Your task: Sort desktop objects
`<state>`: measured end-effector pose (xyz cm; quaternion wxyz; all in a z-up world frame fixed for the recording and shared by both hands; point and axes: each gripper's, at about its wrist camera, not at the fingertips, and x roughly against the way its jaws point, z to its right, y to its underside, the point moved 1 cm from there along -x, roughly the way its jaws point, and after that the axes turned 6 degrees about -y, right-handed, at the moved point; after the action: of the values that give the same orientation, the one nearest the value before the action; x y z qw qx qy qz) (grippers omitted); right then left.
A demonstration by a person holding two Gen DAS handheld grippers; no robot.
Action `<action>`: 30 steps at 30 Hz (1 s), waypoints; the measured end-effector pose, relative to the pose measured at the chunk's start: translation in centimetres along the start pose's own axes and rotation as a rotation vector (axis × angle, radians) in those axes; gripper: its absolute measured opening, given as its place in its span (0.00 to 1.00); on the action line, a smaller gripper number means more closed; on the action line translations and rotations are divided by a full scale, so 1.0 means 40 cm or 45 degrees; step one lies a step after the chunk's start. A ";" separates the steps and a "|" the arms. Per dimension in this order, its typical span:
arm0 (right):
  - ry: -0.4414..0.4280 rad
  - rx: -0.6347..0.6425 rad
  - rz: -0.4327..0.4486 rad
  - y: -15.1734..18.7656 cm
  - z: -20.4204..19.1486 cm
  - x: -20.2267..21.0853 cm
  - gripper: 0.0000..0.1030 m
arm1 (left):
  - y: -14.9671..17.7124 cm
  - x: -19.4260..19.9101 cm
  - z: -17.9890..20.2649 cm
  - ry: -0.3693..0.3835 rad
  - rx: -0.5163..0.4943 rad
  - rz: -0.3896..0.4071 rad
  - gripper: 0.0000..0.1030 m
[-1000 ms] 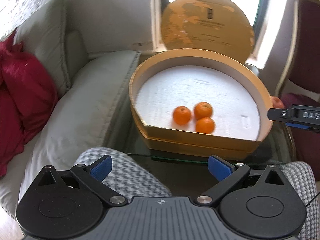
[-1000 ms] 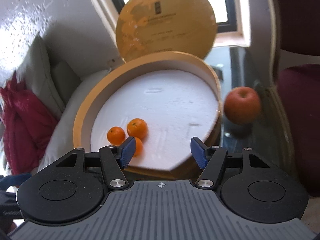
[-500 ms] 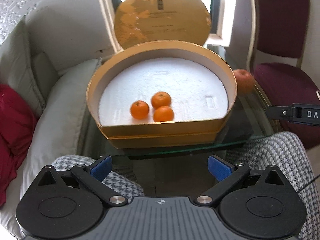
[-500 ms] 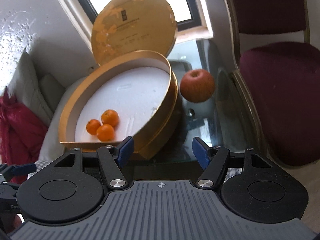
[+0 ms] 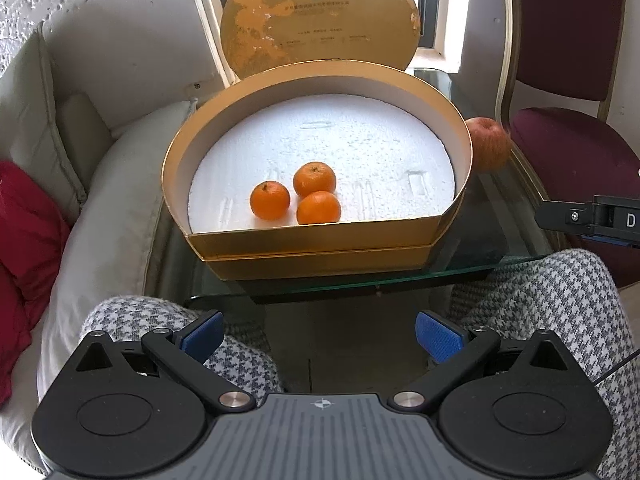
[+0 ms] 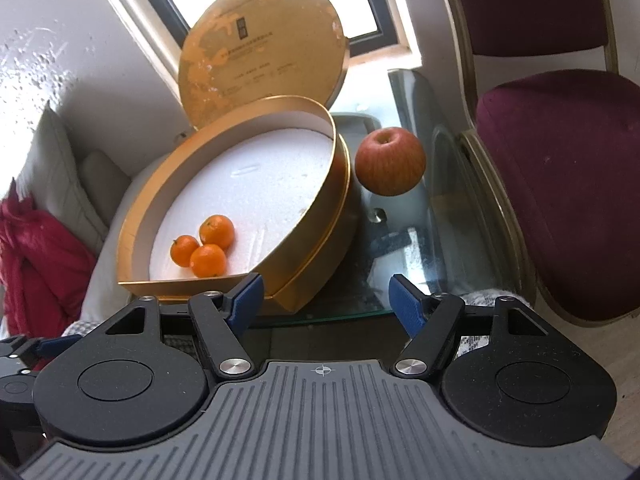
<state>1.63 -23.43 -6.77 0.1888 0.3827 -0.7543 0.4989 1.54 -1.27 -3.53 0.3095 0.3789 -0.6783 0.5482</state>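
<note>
A round gold box (image 5: 320, 236) (image 6: 320, 248) with a white foam floor sits on a glass table (image 5: 496, 216) (image 6: 432, 248). Three tangerines (image 5: 308, 196) (image 6: 206, 242) lie together in its front left part. A red apple (image 6: 390, 160) (image 5: 488, 142) stands on the glass just right of the box. My left gripper (image 5: 318, 336) hangs open and empty over the person's knees, short of the table. My right gripper (image 6: 326, 296) is open and empty at the table's near edge, in front of the box's right corner.
The box's gold lid (image 5: 320, 20) (image 6: 262, 52) leans upright behind it against the window. A maroon chair (image 6: 560, 160) stands right of the table. A pale sofa cushion (image 5: 104, 216) and a red cushion (image 5: 24, 240) lie to the left. Houndstooth-clad knees (image 5: 552, 300) sit below the table edge.
Both grippers have drawn back from the box and swung right; the apple has come into fuller view beside the box. Both stayed open. Nothing on the table moved.
</note>
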 end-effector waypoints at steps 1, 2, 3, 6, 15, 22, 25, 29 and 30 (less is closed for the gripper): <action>0.004 0.001 0.000 0.000 0.001 -0.001 0.72 | 0.000 -0.002 0.001 0.003 0.001 -0.002 0.99; 0.007 0.003 0.000 -0.001 0.002 -0.003 0.72 | -0.001 -0.004 0.002 0.005 0.003 -0.004 0.99; 0.011 0.007 -0.001 -0.002 0.003 -0.006 0.72 | -0.001 -0.006 0.002 0.007 0.008 -0.006 0.98; 0.026 0.018 0.001 -0.005 0.008 -0.015 0.72 | -0.004 -0.016 0.000 0.002 0.022 -0.013 0.98; 0.124 0.108 0.003 -0.043 0.026 -0.069 0.72 | -0.028 -0.057 -0.016 0.018 0.049 -0.038 0.98; 0.193 0.194 0.024 -0.116 0.066 -0.149 0.74 | -0.065 -0.092 -0.037 0.037 0.081 -0.036 0.99; 0.227 0.267 0.048 -0.151 0.083 -0.192 0.85 | -0.075 -0.110 -0.038 0.038 0.090 -0.049 0.99; 0.262 0.358 0.016 -0.188 0.108 -0.254 0.86 | -0.089 -0.133 -0.040 0.040 0.101 -0.066 0.99; 0.262 0.364 -0.005 -0.194 0.114 -0.268 0.86 | -0.093 -0.139 -0.040 0.041 0.104 -0.071 0.99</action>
<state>14.83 -24.96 -11.18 0.2095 0.3541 -0.6515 0.6373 7.60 0.85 -5.94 0.3197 0.4010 -0.6397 0.5726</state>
